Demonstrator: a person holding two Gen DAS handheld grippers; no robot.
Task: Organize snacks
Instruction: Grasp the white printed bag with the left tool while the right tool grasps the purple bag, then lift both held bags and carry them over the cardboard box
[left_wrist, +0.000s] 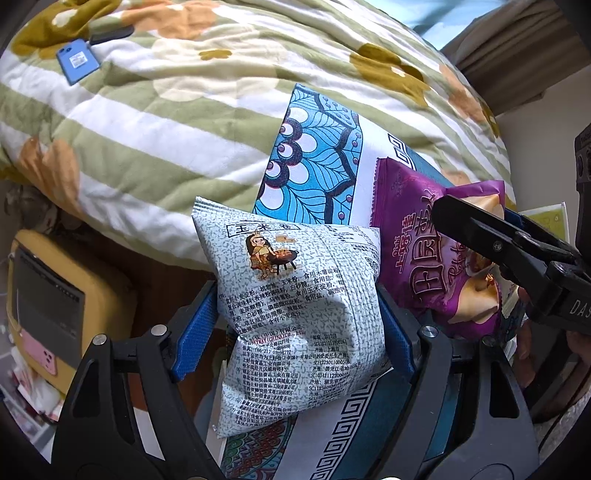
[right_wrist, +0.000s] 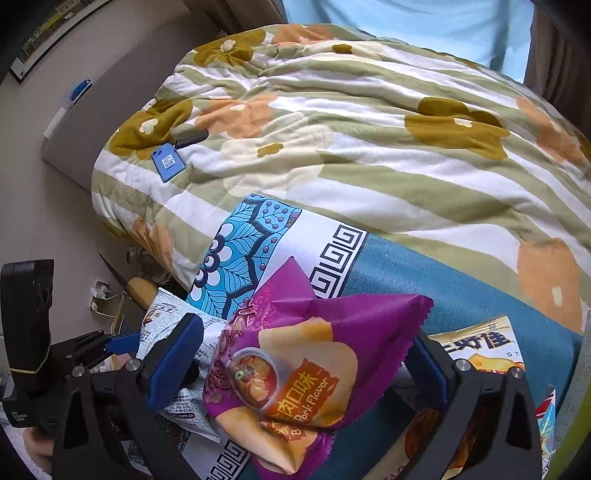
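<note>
My left gripper (left_wrist: 299, 314) is shut on a pale grey-green snack bag (left_wrist: 295, 306) with a cartoon figure, held above a blue and white patterned box (left_wrist: 314, 155). My right gripper (right_wrist: 306, 365) is shut on a purple pork-flavour chip bag (right_wrist: 306, 354), just to the right of the grey bag. The purple bag (left_wrist: 428, 254) and the right gripper's fingers (left_wrist: 517, 251) show at the right of the left wrist view. The grey bag (right_wrist: 184, 350) and the left gripper (right_wrist: 122, 341) show at the lower left of the right wrist view.
A bed with a green-striped flowered quilt (right_wrist: 369, 155) fills the background. A blue phone (right_wrist: 168, 162) and a dark object (right_wrist: 190, 138) lie on it. A yellow snack bag (right_wrist: 484, 350) lies on the box at the right. A yellow case (left_wrist: 55, 302) sits at lower left.
</note>
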